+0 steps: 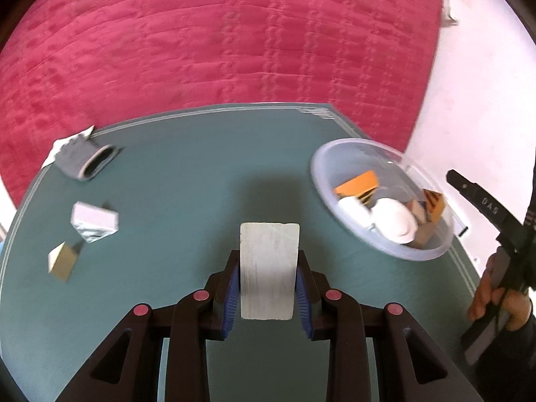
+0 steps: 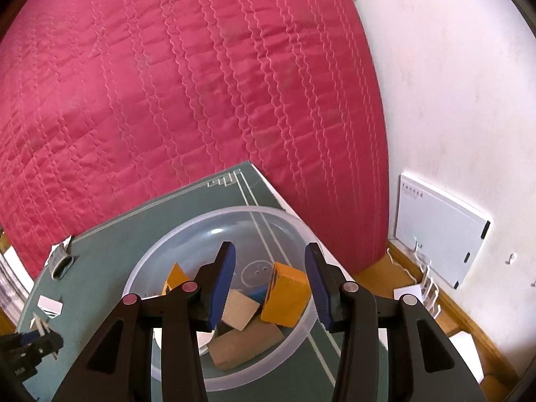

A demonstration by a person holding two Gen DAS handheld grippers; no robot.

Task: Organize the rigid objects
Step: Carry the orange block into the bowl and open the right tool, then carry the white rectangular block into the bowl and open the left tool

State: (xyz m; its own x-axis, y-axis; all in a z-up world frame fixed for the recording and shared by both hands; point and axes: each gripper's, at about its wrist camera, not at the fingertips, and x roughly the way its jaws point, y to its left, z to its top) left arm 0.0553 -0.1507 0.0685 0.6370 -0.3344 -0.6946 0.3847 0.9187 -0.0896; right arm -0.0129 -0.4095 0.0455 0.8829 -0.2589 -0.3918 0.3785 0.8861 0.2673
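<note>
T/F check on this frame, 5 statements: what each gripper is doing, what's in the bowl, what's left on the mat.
1. The left gripper is shut on a white block. True.
2. The right gripper is clamped on an orange block. False: its jaws stand open and empty above the clear bowl; the orange block lies inside the bowl.
3. The bowl is empty. False: it holds several blocks, orange, tan and white among them.
4. A grey open-ended holder lies on its side at the far left of the green mat. True.
5. No loose pieces remain on the mat. False: a white box and a tan block lie at its left side.
</note>
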